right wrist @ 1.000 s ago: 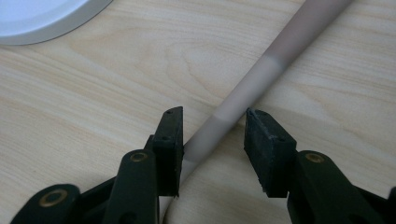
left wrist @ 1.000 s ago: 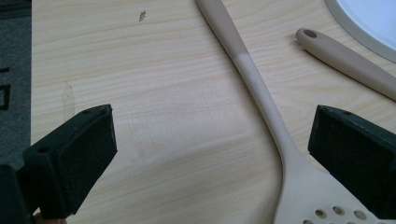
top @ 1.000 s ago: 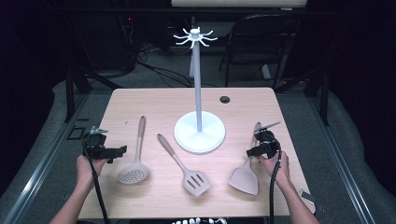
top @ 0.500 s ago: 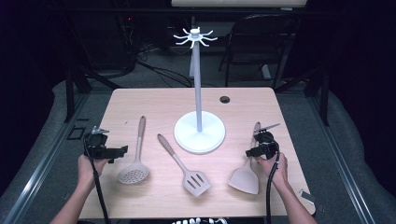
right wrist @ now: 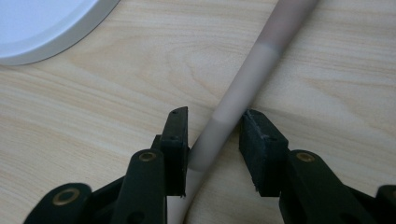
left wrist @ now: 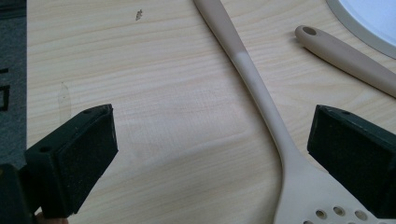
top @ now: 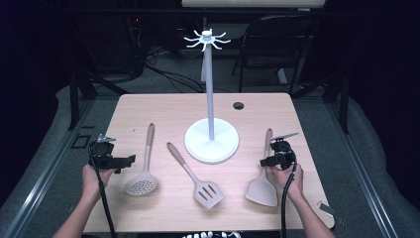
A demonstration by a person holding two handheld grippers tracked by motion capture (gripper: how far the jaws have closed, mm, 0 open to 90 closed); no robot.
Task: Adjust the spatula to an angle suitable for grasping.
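Right tool [right wrist: 214, 135] closing around spatula handle [right wrist: 243, 88], stand base [right wrist: 42, 28] beside.

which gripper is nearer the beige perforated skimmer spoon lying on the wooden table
Left. The left gripper sits open just beside the beige perforated skimmer spoon, whose handle crosses between its jaws. The right gripper is across the table, around the solid beige spatula.

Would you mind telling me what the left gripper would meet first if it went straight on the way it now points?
Probably the skimmer's handle, which crosses ahead of the open left gripper; depth is hard to judge.
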